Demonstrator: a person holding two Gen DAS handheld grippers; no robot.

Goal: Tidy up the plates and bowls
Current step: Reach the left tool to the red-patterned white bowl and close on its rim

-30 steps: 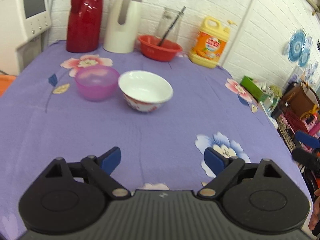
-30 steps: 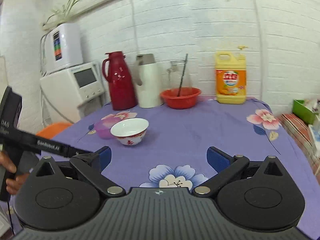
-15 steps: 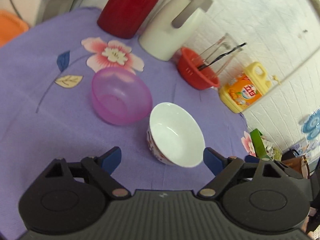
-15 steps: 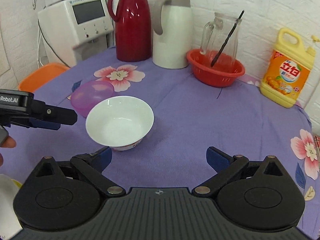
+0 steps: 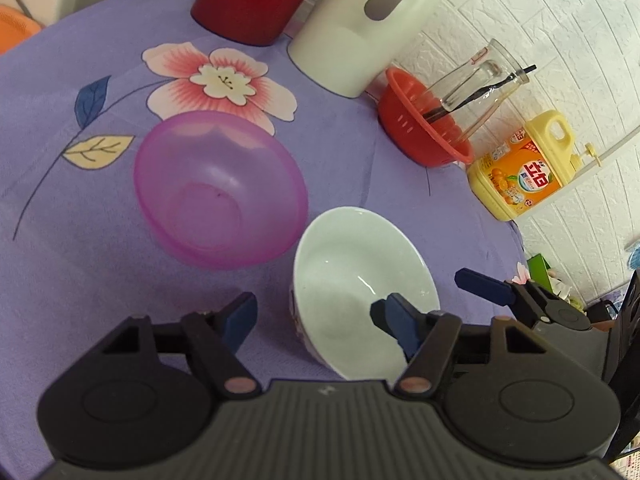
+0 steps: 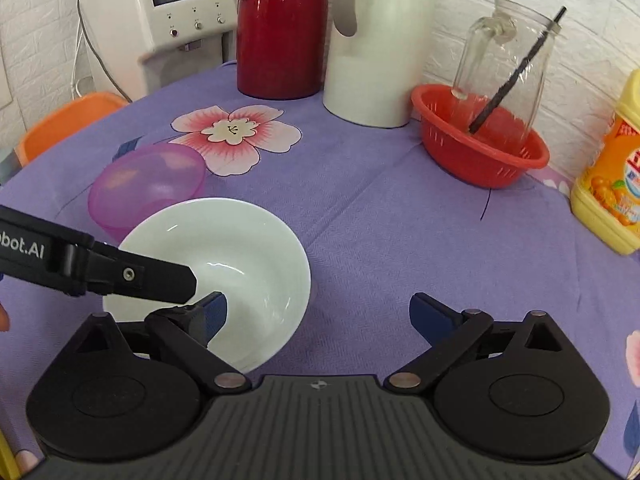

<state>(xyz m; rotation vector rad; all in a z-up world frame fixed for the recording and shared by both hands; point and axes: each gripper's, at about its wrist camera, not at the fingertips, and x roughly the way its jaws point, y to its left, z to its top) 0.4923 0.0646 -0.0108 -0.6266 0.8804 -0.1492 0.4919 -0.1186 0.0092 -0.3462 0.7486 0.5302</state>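
A white ceramic bowl (image 5: 360, 284) (image 6: 236, 252) with a patterned outside stands on the purple floral tablecloth. A translucent pink bowl (image 5: 220, 188) (image 6: 144, 184) sits just beyond it, touching or nearly so. My left gripper (image 5: 316, 318) is open, straddling the white bowl's near left rim, one finger inside the bowl and one outside. My right gripper (image 6: 318, 314) is open, its left finger over the bowl's near right rim. The left gripper's finger also shows in the right wrist view (image 6: 152, 278), reaching into the bowl.
At the table's back stand a red thermos (image 6: 280, 28), a white jug (image 6: 380, 48), a red colander (image 6: 480, 148) holding a glass pitcher with a black stick, and a yellow detergent bottle (image 5: 520, 168). A white appliance (image 6: 160, 24) and orange seat (image 6: 68, 120) lie left.
Both grippers have moved forward and down onto the white bowl. The left gripper's fingers now straddle its rim; the right gripper's left finger has reached it. Both stay open.
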